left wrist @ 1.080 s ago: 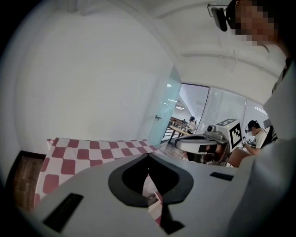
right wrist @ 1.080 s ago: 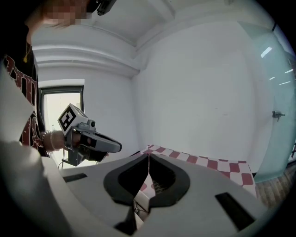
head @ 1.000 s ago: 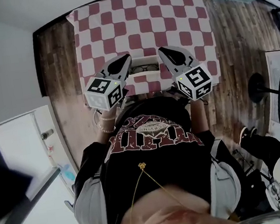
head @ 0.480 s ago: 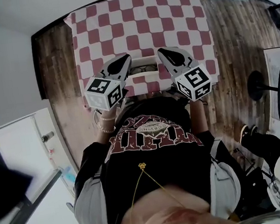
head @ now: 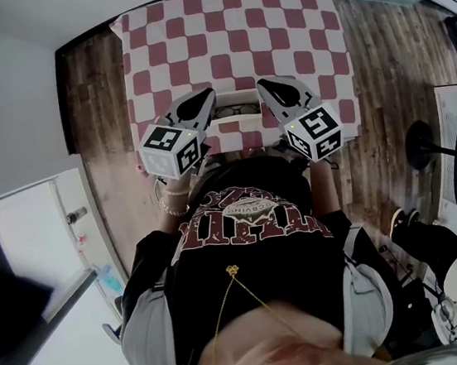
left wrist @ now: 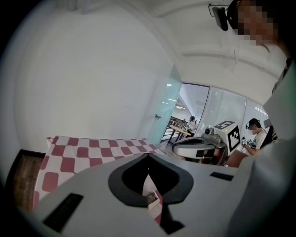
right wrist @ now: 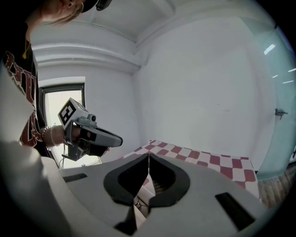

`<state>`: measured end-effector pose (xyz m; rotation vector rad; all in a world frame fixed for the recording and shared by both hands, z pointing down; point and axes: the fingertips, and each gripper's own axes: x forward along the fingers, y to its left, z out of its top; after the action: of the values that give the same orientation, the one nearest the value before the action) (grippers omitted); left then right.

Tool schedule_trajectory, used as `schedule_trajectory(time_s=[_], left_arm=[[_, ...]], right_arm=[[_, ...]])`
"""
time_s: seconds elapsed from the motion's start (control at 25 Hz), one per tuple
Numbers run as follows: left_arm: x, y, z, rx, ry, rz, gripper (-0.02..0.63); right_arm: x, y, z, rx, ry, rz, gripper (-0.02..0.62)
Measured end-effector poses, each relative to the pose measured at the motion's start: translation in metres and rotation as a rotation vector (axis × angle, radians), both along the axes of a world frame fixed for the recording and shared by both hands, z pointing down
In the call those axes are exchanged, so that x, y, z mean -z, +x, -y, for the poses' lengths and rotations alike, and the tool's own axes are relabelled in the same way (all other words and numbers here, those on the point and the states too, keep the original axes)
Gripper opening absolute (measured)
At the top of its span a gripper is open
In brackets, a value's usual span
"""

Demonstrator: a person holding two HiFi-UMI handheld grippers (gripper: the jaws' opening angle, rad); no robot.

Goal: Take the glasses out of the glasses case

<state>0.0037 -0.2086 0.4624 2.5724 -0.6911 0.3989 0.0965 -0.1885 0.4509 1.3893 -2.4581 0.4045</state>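
The white glasses case (head: 234,97) lies open at the 6 o'clock edge of the checked tablecloth (head: 226,36); the glasses (head: 236,111) are inside it; the left gripper (head: 205,97) is at its 9 o'clock, the right gripper (head: 271,86) at its 3 o'clock; both claws are pinched together, holding nothing.

Bright even daylight; strong fisheye bending at edges (corners black); soft shadows.
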Motion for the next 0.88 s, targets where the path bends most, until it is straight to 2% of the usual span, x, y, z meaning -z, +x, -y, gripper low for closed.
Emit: schedule_trajectory(time_s=[0.24,0.52,0.68,0.88], left_arm=[[-0.003,-0.010,-0.001,0.028,-0.006,0.005,-0.002],[-0.011,-0.030,-0.004,0.073,-0.018,0.026,-0.002],[-0.017,-0.041,-0.005,0.094,-0.043,0.037,-0.002],[-0.025,-0.051,-0.011,0.111,-0.070,0.036,-0.002]], right_arm=[[-0.035,-0.015,0.006,0.071,-0.059,-0.066,0.020],[-0.068,-0.028,0.012,0.117,-0.136,-0.044,0.020],[-0.086,-0.031,0.015,0.112,-0.180,-0.013,0.020],[-0.113,-0.036,0.016,0.132,-0.246,-0.037,0.020]])
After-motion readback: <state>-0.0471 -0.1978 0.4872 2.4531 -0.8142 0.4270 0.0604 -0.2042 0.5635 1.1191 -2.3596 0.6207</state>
